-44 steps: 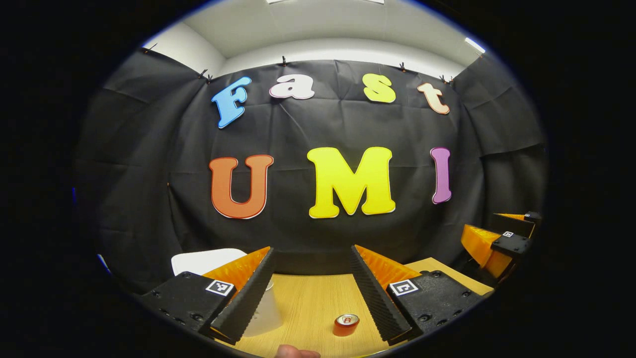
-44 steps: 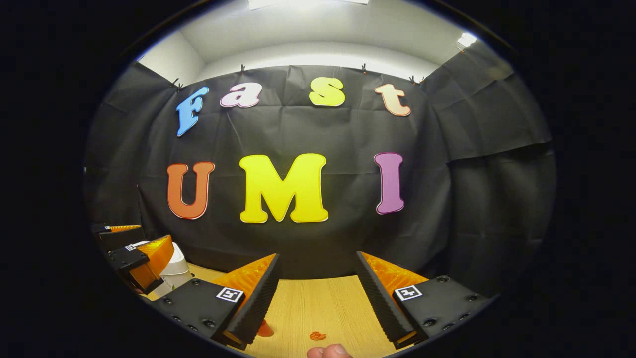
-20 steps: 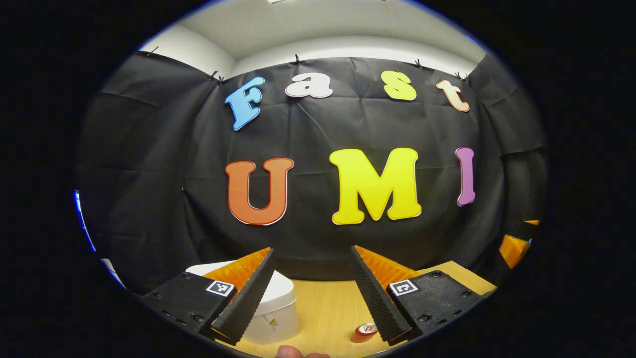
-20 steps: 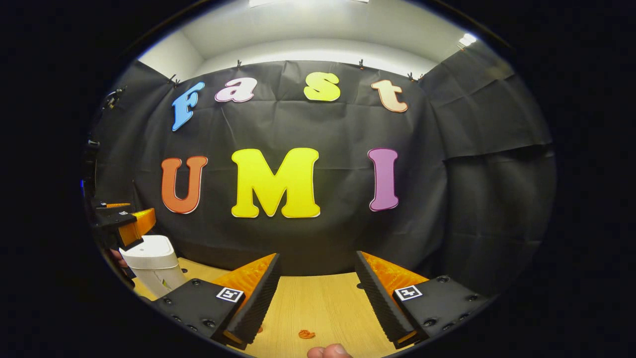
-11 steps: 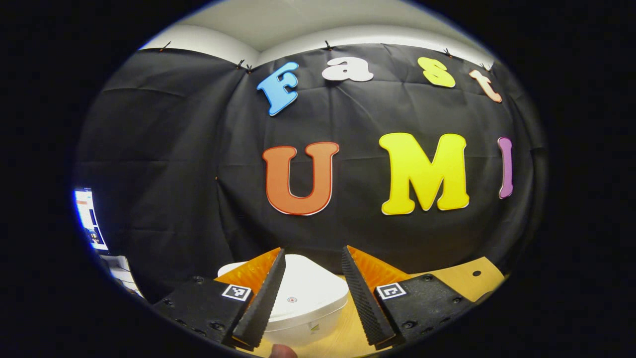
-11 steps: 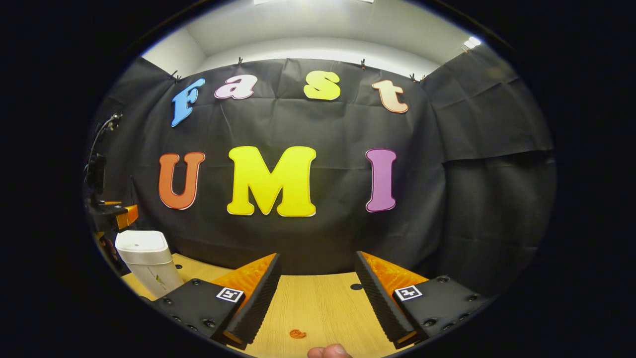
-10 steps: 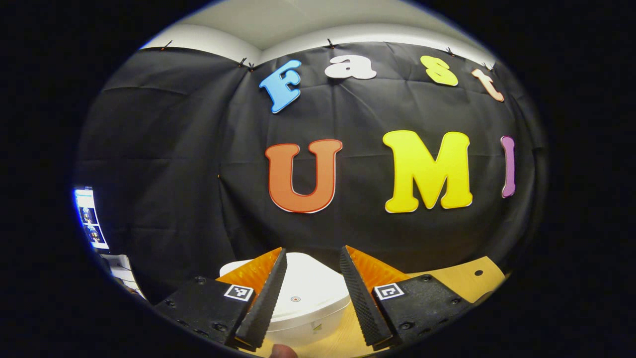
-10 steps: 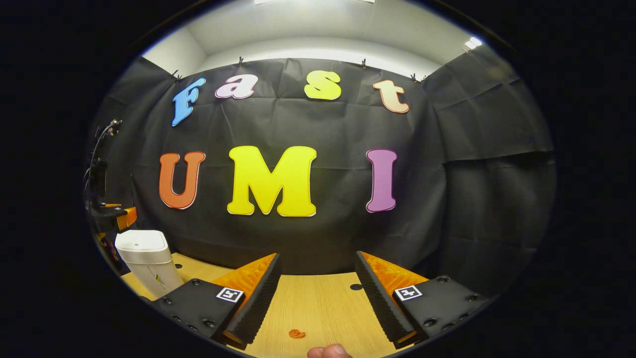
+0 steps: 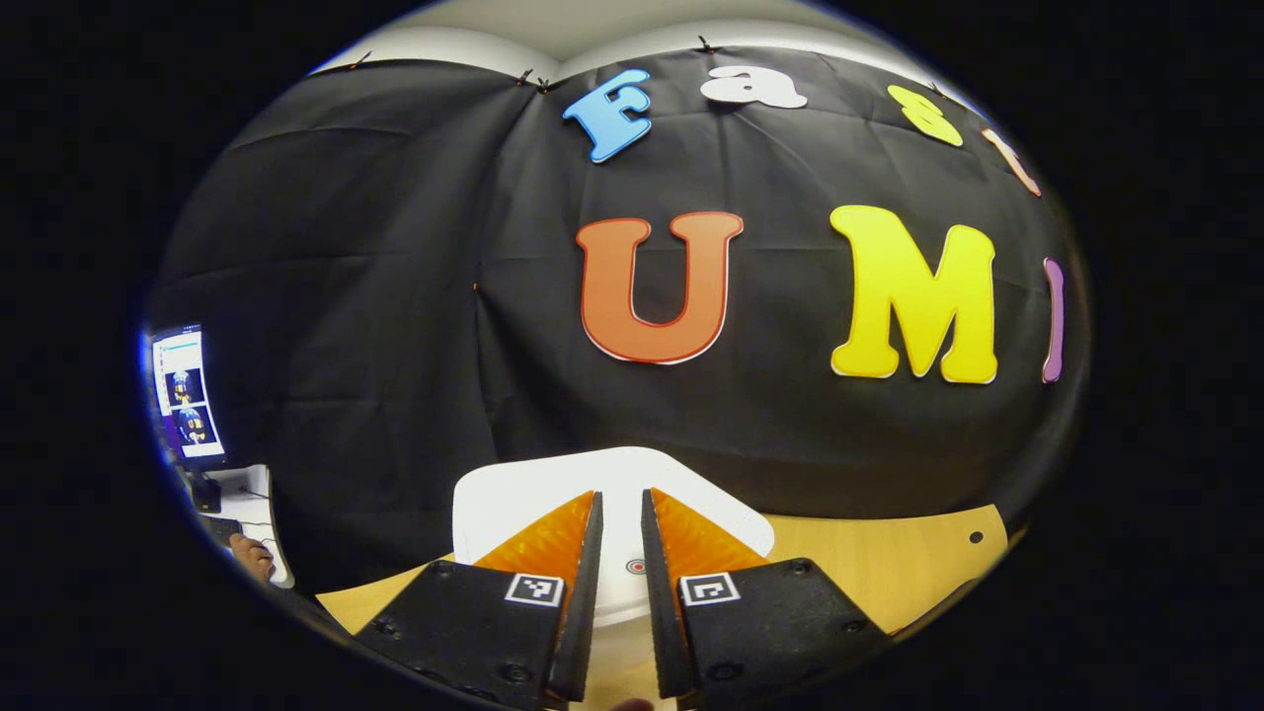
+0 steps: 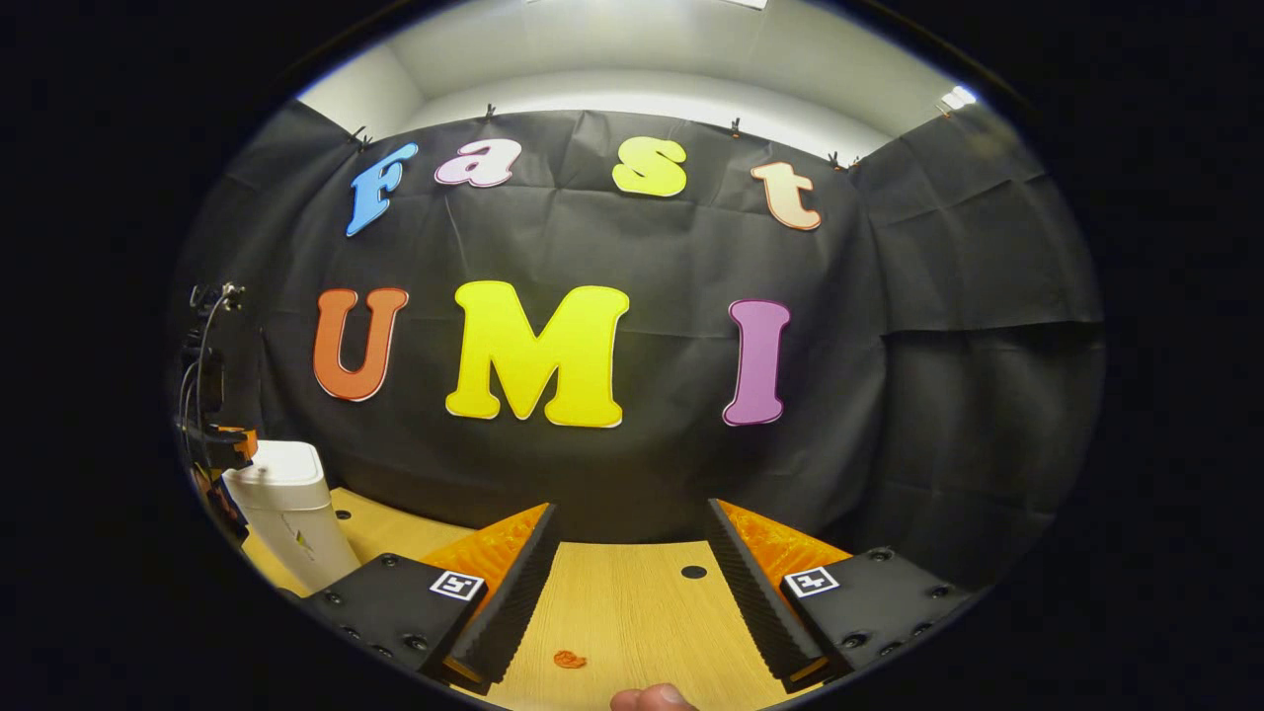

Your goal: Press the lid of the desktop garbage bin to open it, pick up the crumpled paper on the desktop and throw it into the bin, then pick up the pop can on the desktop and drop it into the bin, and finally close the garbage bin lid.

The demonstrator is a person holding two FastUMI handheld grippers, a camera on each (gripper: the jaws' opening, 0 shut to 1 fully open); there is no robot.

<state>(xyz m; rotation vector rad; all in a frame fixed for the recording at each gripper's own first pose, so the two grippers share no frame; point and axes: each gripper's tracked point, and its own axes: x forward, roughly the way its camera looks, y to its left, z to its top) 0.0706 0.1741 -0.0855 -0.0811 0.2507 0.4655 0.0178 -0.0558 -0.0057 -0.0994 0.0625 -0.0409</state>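
The white desktop bin (image 9: 513, 506) stands right below my left gripper (image 9: 619, 499), its lid down. The gripper's fingers are drawn almost together, a thin slit left between them, and they hover over the lid's small red dot (image 9: 637, 567); I cannot tell if they touch it. In the right gripper view the bin (image 10: 288, 518) is at the far left with the left gripper (image 10: 234, 440) just above its lid. My right gripper (image 10: 632, 528) is open over the wooden table (image 10: 632, 602), holding nothing. A small orange crumpled scrap (image 10: 568, 659) lies below its left finger.
A lit monitor (image 9: 183, 395) and a person's hand (image 9: 252, 555) sit beyond the table's left side. The tabletop has small round holes (image 10: 693, 572). A thumb tip (image 10: 647, 699) shows at the bottom edge. Black cloth walls stand close behind the table.
My left gripper swung left, came over the bin lid and closed its fingers to a thin slit. The pop can passed out of its view. The right gripper barely moved.
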